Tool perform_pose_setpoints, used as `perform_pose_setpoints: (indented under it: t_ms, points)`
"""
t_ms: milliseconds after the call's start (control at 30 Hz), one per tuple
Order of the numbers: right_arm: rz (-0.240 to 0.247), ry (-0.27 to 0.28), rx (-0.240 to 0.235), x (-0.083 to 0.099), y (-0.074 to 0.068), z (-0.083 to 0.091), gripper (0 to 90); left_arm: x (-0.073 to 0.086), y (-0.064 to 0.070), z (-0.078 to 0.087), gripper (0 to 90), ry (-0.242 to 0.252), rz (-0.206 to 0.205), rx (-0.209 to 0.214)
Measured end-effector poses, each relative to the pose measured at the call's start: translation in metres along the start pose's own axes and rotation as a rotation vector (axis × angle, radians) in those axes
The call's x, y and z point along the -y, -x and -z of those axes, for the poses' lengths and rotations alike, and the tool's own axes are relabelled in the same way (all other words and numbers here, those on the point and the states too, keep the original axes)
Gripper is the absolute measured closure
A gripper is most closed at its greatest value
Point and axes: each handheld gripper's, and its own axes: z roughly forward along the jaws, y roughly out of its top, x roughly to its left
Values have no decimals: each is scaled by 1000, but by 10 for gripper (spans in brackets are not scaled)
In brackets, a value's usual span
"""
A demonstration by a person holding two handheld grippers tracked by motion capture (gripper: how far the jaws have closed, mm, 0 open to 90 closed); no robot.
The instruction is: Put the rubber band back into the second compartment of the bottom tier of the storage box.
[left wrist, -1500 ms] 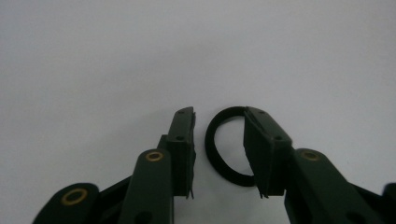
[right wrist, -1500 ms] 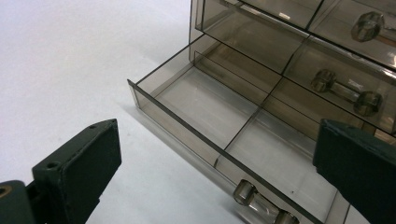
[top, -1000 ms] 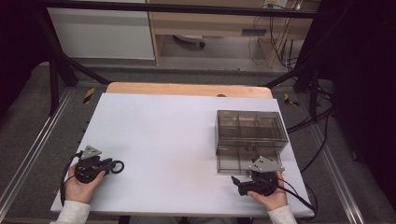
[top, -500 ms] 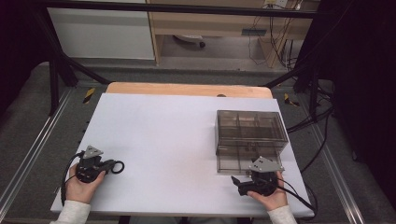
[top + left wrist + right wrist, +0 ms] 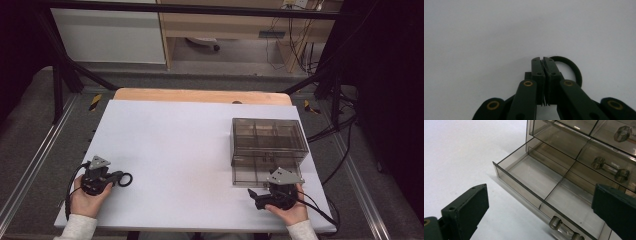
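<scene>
Drawer (image 5: 544,187) of smoky clear organiser (image 5: 269,137) is pulled out on white table's (image 5: 175,140) right side — both compartments bare | right gripper (image 5: 539,212) is held just before it, jaws spread wide | left gripper (image 5: 543,65) is clenched at near-left — black ring (image 5: 571,68) is seen beside its tips, grip on it cannot be told

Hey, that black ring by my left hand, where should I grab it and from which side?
Pinch the band of the black ring where it shows beside the left tool. It lies flat on the white table, so come from above, one jaw inside the hole and one outside. That tool's jaws are shut now; open them first.
</scene>
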Motion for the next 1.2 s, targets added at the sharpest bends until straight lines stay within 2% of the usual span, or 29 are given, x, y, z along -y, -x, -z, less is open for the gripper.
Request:
perform_pose_setpoints:
  t_ms: [333,700,1200]
  points:
    - [-3,-1,-1,0,0,0,18,-4,7,5,880,38,1,38]
    - [-2,0,-2,0,0,0,18,-11,22,5,880,61,-29,71]
    - [-4,-2,-3,0,0,0,18,-23,56,-4,880,68,-84,134]
